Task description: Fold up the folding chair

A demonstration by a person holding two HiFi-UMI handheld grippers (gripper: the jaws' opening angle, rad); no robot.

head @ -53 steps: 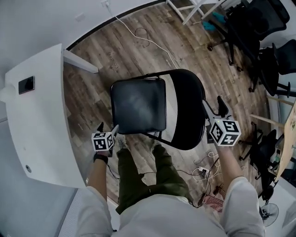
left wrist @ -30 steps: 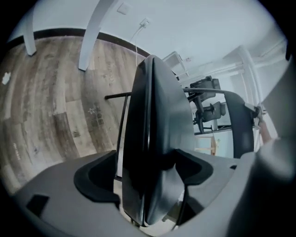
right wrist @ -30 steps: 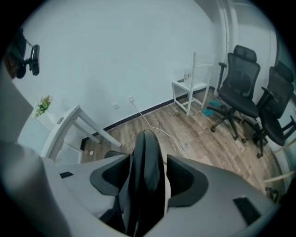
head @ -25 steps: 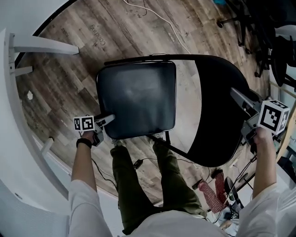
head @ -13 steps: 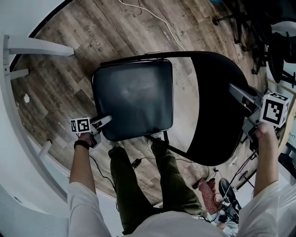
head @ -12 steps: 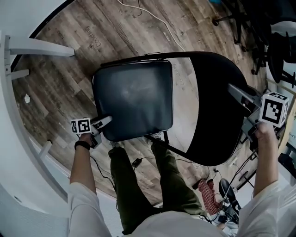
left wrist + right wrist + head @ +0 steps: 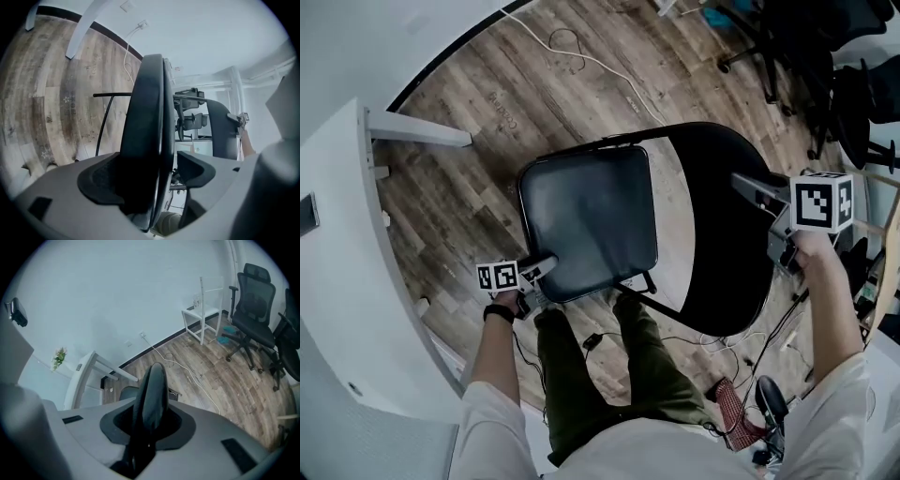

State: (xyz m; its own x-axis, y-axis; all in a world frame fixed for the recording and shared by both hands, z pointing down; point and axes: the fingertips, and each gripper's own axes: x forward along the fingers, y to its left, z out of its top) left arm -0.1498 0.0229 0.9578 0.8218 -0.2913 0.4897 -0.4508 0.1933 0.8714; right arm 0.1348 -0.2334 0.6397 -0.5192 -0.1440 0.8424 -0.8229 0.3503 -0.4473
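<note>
- The folding chair [image 7: 623,239] stands at the centre of the head view. It is unfolded, with a thin black tube frame.
- Its seat [image 7: 589,216] is a rounded-corner square of black padding with a dull sheen. The backrest [image 7: 722,234] at 3 o'clock is a smooth, curved black panel.
- The left gripper [image 7: 542,266], at the seat's 7 o'clock corner, is clamped wide on the seat's thick edge. One pad is sunk against the padding and the other is at the rim.
- The right gripper [image 7: 745,185] pinches the backrest's thin top edge. Its jaws have just been closing on that edge.
- The floor [image 7: 469,187] is grey-brown wood-grain planking. A black baseboard [image 7: 450,56] runs along the foot of a plain white wall [image 7: 117,287].
- A white table [image 7: 337,281] fills 9 o'clock, and its leg [image 7: 417,128] reaches toward the chair at 10 o'clock.
- A white cable [image 7: 600,66] snakes across the planks at 12 o'clock.
- Black office chairs [image 7: 825,56] crowd 1 to 2 o'clock, well apart from the folding chair.
- The person's legs [image 7: 572,375], in olive trousers, stand just beside the seat's near edge at 6 o'clock.
- Loose cables [image 7: 712,342] lie at 5 o'clock.
</note>
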